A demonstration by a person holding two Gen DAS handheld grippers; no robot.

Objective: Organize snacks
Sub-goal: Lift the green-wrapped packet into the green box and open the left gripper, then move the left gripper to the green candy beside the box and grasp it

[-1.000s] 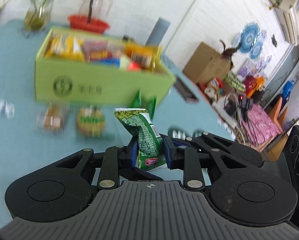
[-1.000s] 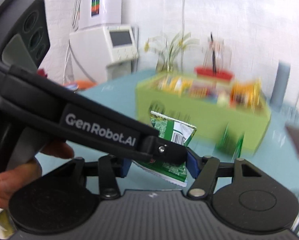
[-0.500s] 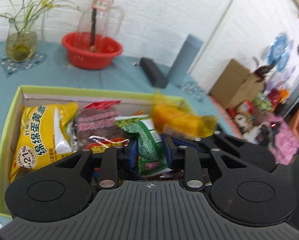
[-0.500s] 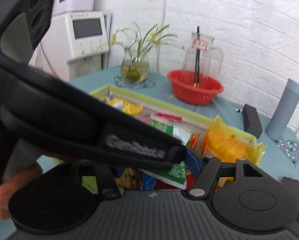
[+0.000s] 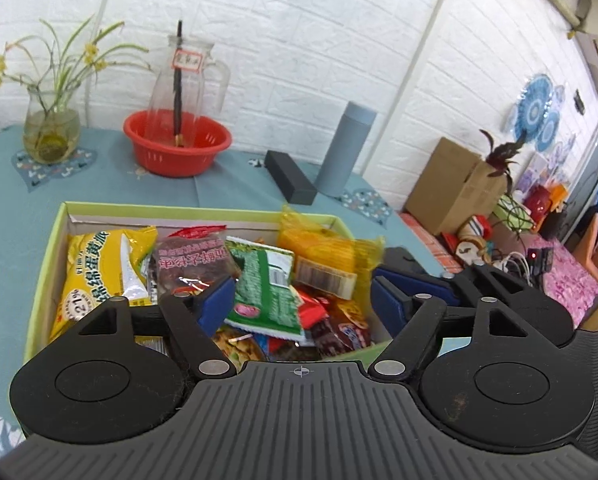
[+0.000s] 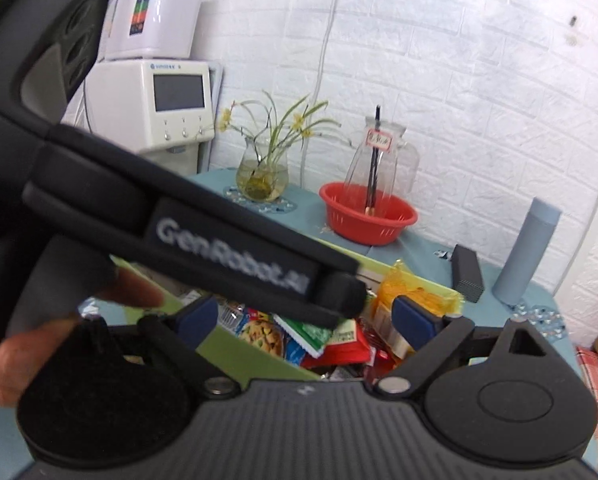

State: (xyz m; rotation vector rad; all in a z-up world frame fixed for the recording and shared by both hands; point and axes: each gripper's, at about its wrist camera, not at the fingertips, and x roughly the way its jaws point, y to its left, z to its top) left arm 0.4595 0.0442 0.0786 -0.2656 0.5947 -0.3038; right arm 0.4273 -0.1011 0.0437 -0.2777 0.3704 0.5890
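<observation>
A light green box (image 5: 47,256) on the teal table holds several snack packets. The green snack packet (image 5: 265,284) lies on top of the pile in the box, beside a yellow packet (image 5: 99,268) and an orange bag (image 5: 323,248). My left gripper (image 5: 303,300) is open and empty just above the packet. My right gripper (image 6: 305,316) is open and empty over the same box (image 6: 235,344); the left gripper's black body (image 6: 227,248) crosses in front of it and hides much of the box. The green packet (image 6: 311,332) shows under it.
A red basin (image 5: 177,144) with a glass jug, a vase of flowers (image 5: 51,128), a black case (image 5: 291,176) and a grey-blue bottle (image 5: 347,148) stand behind the box. A cardboard box (image 5: 455,188) and clutter lie off the table at the right.
The left gripper carried the green packet from in front of the box to over it, then opened and let it drop onto the pile. The right gripper also opened.
</observation>
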